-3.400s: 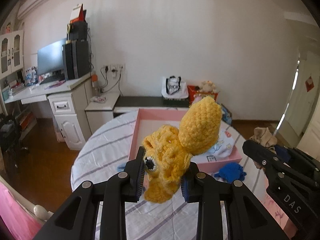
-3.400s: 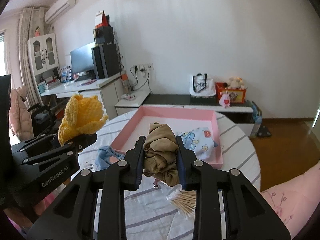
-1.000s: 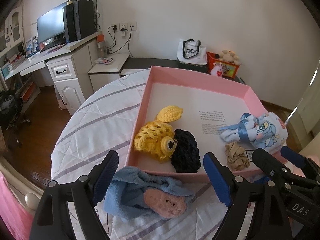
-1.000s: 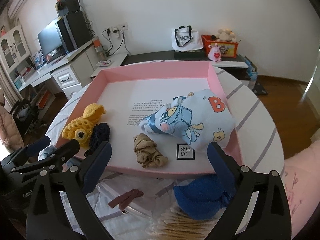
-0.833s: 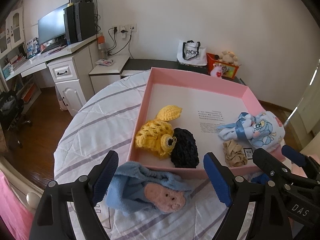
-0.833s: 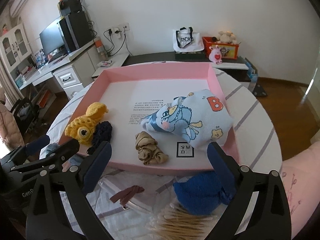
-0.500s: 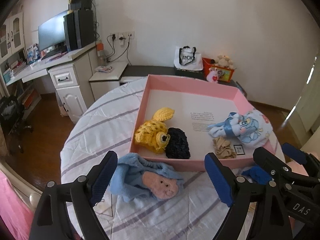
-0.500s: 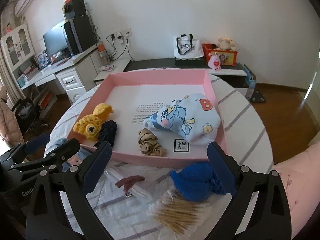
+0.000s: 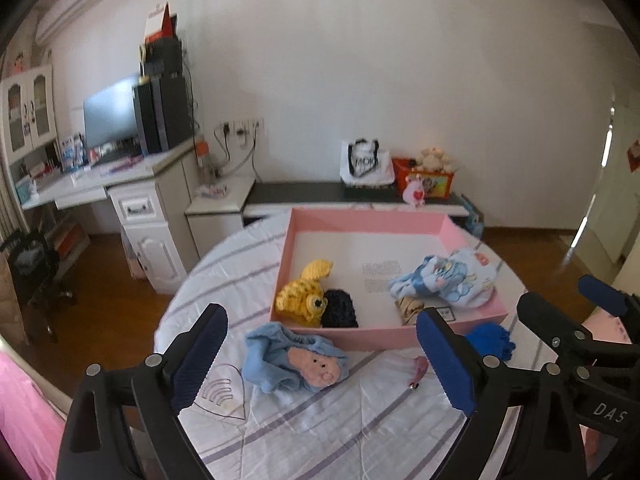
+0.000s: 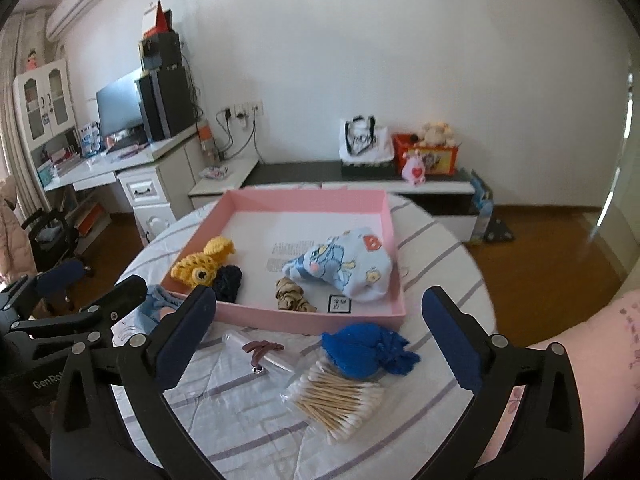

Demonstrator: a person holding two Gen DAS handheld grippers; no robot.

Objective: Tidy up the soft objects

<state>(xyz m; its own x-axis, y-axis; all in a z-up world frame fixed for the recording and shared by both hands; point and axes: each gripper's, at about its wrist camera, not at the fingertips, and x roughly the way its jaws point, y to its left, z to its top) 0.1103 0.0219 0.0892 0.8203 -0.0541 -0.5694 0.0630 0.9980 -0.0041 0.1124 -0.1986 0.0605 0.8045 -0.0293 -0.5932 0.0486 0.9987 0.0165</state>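
Both tools gape before the pink box

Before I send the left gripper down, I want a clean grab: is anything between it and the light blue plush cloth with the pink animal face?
Nothing visible blocks it. The left gripper is open, and the light blue plush cloth with the pink animal face lies uncovered on the striped tablecloth, just outside the pink tray's near wall.

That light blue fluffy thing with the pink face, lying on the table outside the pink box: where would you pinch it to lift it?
Probably the bunched blue fold at the top of the light blue plush, coming from above with the open left gripper. It lies flat and crumpled on the tablecloth, so the raised fabric ridge gives the fingers something to close on.
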